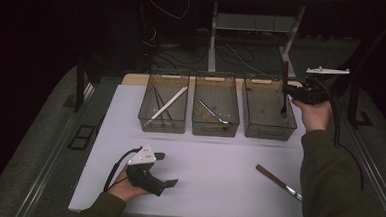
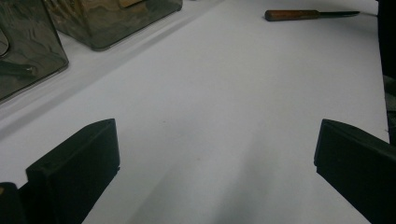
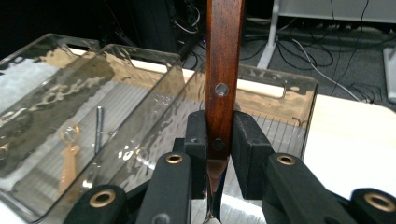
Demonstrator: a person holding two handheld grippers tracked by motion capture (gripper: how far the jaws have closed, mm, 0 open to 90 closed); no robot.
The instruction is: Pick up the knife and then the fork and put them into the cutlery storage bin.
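Wooden-handled fork (image 3: pixel 224 70) clamped upright in right hand-held gripper (image 3: pixel 219 140), tines hidden below; left hand-held gripper (image 2: pixel 215 163) agape.

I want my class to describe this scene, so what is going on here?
A person is sorting cutlery into three clear bins. The right tongs grip a wooden-handled fork upright over the right-hand bin, tines down inside it. The left tongs rest open and empty on the white table. A wooden-handled knife lies unsorted on it.
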